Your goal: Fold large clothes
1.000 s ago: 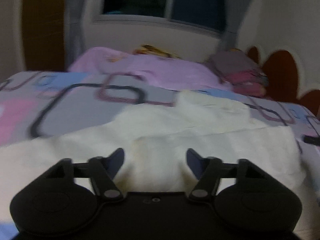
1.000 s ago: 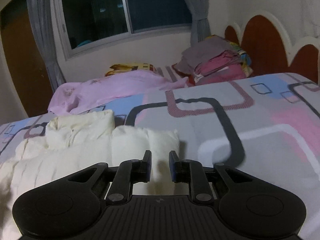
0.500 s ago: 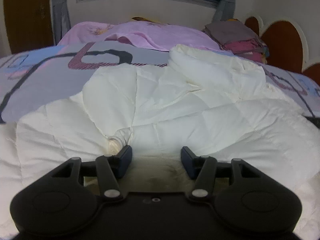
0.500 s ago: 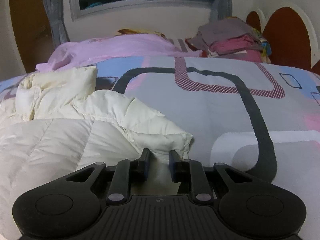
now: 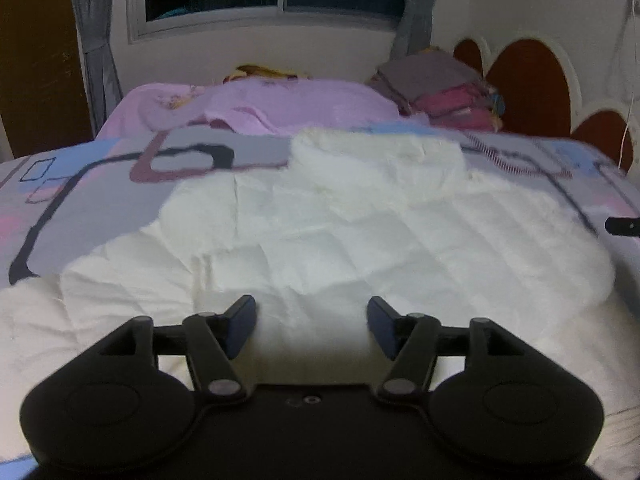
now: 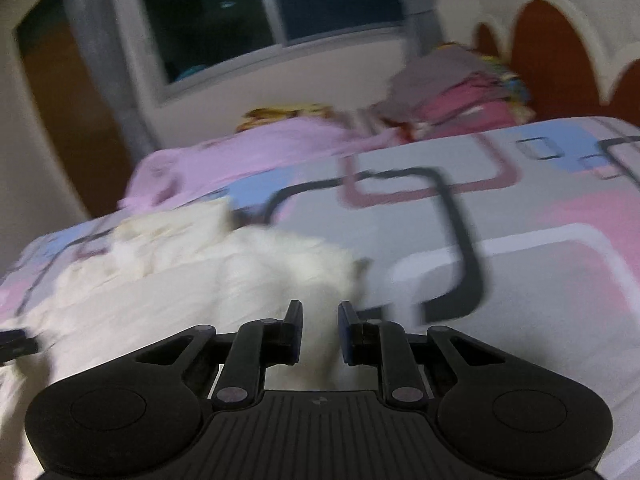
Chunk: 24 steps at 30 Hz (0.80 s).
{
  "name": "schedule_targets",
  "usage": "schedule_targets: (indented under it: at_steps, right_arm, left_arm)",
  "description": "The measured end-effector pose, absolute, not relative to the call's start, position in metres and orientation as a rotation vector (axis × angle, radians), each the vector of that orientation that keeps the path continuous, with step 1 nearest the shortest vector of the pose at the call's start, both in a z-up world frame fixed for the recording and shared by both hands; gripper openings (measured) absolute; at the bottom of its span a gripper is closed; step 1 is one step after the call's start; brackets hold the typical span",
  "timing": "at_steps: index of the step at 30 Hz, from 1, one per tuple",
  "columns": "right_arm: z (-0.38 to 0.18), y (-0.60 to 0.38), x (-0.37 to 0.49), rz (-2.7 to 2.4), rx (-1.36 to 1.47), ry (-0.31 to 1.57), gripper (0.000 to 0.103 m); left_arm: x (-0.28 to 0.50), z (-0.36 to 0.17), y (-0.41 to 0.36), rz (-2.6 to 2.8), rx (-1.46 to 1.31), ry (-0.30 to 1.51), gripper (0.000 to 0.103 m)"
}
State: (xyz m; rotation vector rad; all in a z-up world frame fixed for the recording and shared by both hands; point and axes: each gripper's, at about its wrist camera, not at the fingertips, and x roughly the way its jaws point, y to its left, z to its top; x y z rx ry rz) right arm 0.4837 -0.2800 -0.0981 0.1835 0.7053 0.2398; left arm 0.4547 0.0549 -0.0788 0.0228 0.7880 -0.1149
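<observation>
Only the left wrist view shows the white padded jacket [image 5: 360,232] spread nearly whole across the patterned bedspread [image 5: 80,200]; the blurred right wrist view catches just its edge [image 6: 280,264] and more bare bedspread [image 6: 540,240]. Left gripper [image 5: 311,322] has its 2 fingers wide apart above the fabric, holding nothing. Right gripper [image 6: 319,334] has fingers narrowly parted with white fabric between them; grip cannot be told.

Jacket [image 5: 360,232] lies on the bed [image 5: 80,200] — clothes pile [image 5: 444,92] behind.
</observation>
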Motion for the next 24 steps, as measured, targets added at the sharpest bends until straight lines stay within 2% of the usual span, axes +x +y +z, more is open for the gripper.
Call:
schedule_targets:
  at_steps: [4,9,11,13,21,22,23,24]
  right_arm:
    - [-0.142,-0.235,0.489,0.173,-0.089,0.838,0.019]
    - [-0.141,-0.237,0.491,0.104,-0.085,0.849,0.019]
    - [-0.127,-0.246,0.484,0.100,-0.024,0.831,0.019]
    - [-0.113,-0.250,0.474,0.109,-0.009,0.795,0.019]
    - [-0.095,-0.244,0.464,0.137,0.141,0.776,0.020]
    - [-0.098,-0.246,0.458,0.137,0.160,0.783,0.023]
    - [-0.101,-0.246,0.450,0.130,0.163,0.797,0.031]
    - [-0.102,-0.247,0.446,0.127,0.177,0.792,0.059]
  left_arm:
    - [0.460,-0.106,0.053,-0.119,0.018,0.862,0.066]
    - [0.457,-0.104,0.056,-0.117,0.012,0.858,0.064]
    - [0.447,-0.094,0.063,-0.104,0.010,0.817,0.075]
    - [0.439,-0.088,0.074,-0.079,0.008,0.782,0.080]
    - [0.438,-0.089,0.100,0.002,-0.090,0.777,0.071]
    - [0.433,-0.087,0.101,0.005,-0.083,0.770,0.071]
    - [0.429,-0.087,0.103,0.006,-0.081,0.773,0.071]
    - [0.426,-0.089,0.105,0.005,-0.082,0.783,0.071]
